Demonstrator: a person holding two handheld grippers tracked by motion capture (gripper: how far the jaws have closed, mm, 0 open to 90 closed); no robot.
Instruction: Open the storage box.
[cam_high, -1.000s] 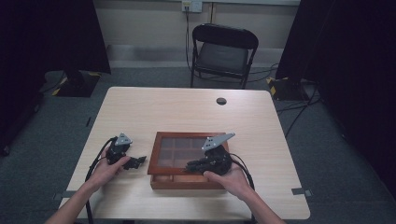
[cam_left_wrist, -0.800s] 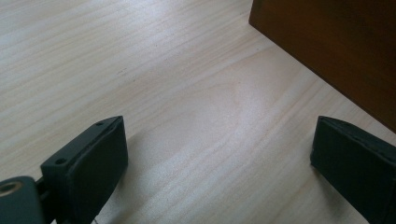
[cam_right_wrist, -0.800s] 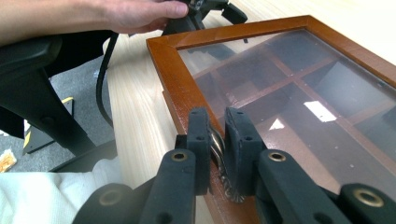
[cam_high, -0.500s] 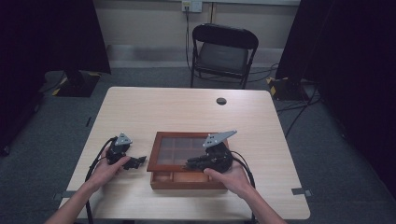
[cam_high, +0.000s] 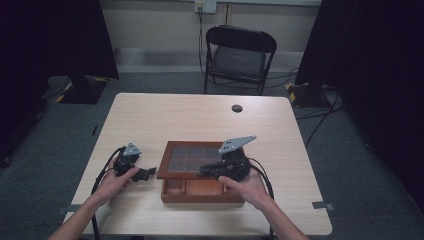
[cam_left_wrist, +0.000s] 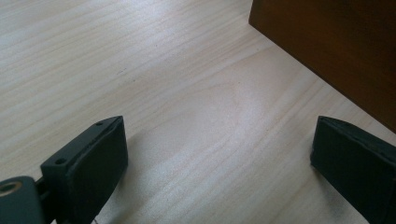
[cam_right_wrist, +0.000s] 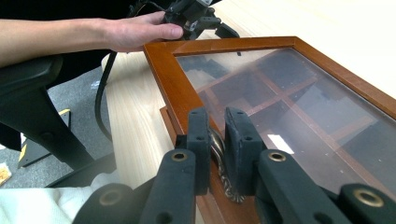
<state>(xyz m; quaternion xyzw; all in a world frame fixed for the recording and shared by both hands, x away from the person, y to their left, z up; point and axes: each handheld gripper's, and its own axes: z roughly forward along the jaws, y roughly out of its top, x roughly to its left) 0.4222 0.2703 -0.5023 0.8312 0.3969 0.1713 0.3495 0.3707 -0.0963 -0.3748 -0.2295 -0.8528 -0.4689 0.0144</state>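
Note:
A brown wooden box (cam_high: 200, 194) with a glass-paned lid (cam_high: 187, 160) lies near the table's front edge. In the right gripper view my right gripper (cam_right_wrist: 217, 122) is shut on a small brass handle (cam_right_wrist: 219, 150) at the lid's front rim (cam_right_wrist: 173, 84). The lid is lifted a little at the front, and the box's front compartments show beneath it. From above, the right gripper (cam_high: 209, 170) sits over the lid's front. My left gripper (cam_high: 148, 173) rests on the table just left of the box. Its jaws (cam_left_wrist: 219, 140) stand open over bare wood, with the box's side (cam_left_wrist: 336, 51) close by.
The light wooden table (cam_high: 190, 120) has a small dark round disc (cam_high: 237, 108) near its far edge. A black folding chair (cam_high: 237, 57) stands behind the table. Cables trail from both grippers towards the person's forearms at the front edge.
The right gripper has shifted slightly with the lid's handle in its jaws. The left gripper and hand have stayed where they were.

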